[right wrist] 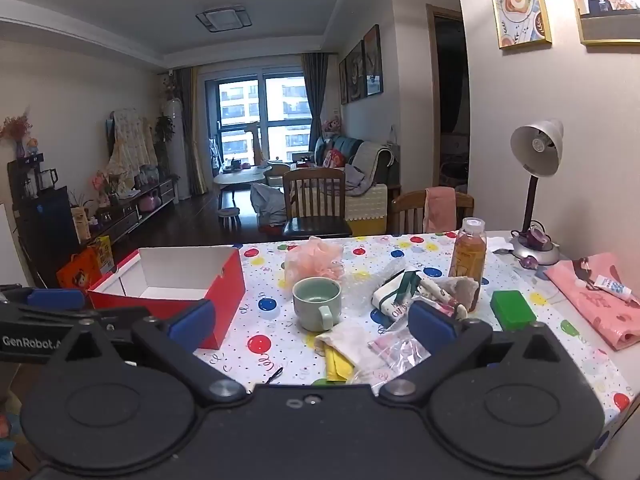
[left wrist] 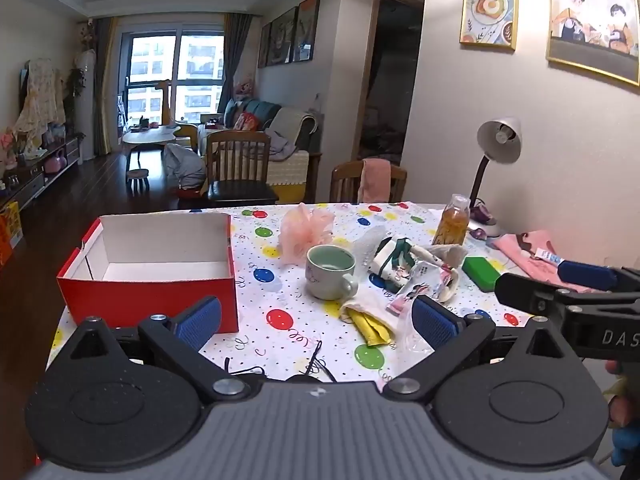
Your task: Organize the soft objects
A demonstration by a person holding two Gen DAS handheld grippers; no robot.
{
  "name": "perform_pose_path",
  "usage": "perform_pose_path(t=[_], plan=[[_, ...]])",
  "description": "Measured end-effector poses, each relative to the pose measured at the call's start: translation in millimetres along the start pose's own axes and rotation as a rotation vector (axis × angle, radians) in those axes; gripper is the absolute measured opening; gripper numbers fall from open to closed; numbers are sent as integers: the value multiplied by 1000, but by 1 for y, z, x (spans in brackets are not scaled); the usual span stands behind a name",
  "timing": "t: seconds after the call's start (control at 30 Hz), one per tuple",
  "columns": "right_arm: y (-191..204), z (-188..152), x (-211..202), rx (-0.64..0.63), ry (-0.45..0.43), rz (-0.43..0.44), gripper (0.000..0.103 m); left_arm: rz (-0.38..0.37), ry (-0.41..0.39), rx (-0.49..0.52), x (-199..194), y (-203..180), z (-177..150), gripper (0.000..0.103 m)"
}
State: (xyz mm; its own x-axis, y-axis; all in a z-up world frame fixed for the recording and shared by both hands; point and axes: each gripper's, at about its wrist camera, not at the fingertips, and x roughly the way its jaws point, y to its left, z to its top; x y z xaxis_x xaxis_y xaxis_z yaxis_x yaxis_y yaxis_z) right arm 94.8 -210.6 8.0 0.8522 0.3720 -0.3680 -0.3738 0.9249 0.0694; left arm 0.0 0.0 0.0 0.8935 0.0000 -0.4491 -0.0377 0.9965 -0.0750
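Observation:
A red cardboard box (left wrist: 152, 280) with a white inside stands open and empty at the table's left. Soft items lie to its right: a pink bath pouf (left wrist: 306, 232), a white pouch over a yellow cloth (left wrist: 368, 320), a green sponge (left wrist: 482, 272) and a folded pink cloth (left wrist: 532, 252). My left gripper (left wrist: 316, 320) hovers open over the near table edge, nothing between its blue pads. My right gripper (right wrist: 312, 320) is open too, empty, with the yellow cloth (right wrist: 338, 360) and a clear plastic bag (right wrist: 396, 344) just beyond it.
A green mug (left wrist: 330, 272) stands mid-table beside a green-and-white packet (left wrist: 394, 260). A juice bottle (right wrist: 468, 260) and a desk lamp (right wrist: 536, 148) stand at the back right by the wall. Two wooden chairs (right wrist: 316, 200) are at the far side. The balloon-print tablecloth (left wrist: 280, 264) covers the table.

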Motion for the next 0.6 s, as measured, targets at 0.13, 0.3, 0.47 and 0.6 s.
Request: perform_pose_path(t=[0.13,0.3,0.47,0.6], plan=[[7,3,-2,-7,1,-1,101,4,22,-2,2,-4,0,102],[8,-4,-6,31,-14,5,100,-56,2,-37,-3,6,4,102],[10,-7,-6,35,-10,9,100,-51,6,-31,-6,6,1,102],[14,-4,-9,44,-12,11,98,-50,-2,-33,-10,7,-2,102]])
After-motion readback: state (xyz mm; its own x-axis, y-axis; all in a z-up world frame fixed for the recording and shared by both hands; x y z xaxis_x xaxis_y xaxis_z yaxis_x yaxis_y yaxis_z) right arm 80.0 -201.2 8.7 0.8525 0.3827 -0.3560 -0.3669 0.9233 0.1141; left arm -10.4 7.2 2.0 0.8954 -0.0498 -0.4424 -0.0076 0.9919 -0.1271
